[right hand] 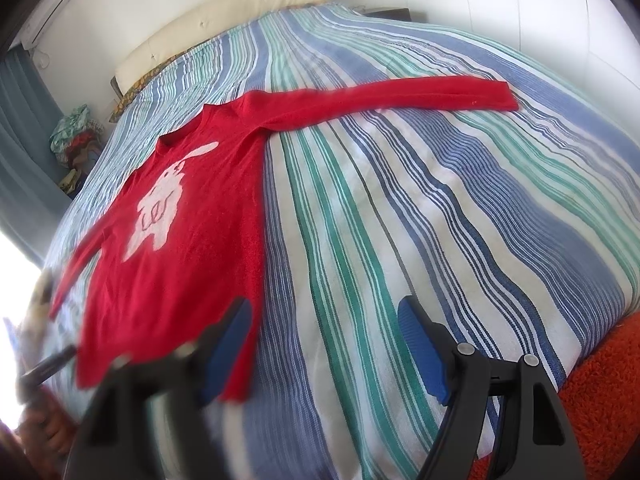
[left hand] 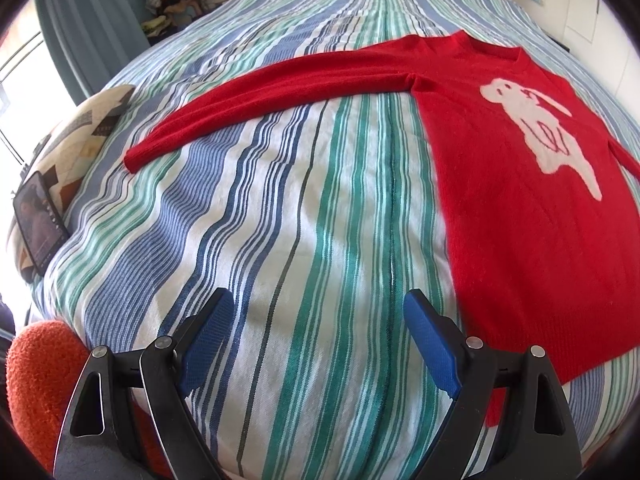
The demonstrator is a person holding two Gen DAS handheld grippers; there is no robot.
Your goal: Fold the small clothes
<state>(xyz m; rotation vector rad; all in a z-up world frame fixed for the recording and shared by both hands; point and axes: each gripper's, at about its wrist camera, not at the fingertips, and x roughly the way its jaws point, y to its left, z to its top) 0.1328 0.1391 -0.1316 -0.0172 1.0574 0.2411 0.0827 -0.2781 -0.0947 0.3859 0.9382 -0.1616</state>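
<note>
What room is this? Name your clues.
Probably a bedroom: a bed with a striped cover, a padded headboard at its far end, and a pillow beside it.

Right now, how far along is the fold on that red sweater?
Done: the red sweater lies spread flat, front up, on the striped bedspread, one sleeve stretched out straight. In hand: nothing; the left gripper and right gripper are both open over the near edge, holding no cloth. Left: every fold; no sleeve is turned in and the body is not doubled over.
</note>
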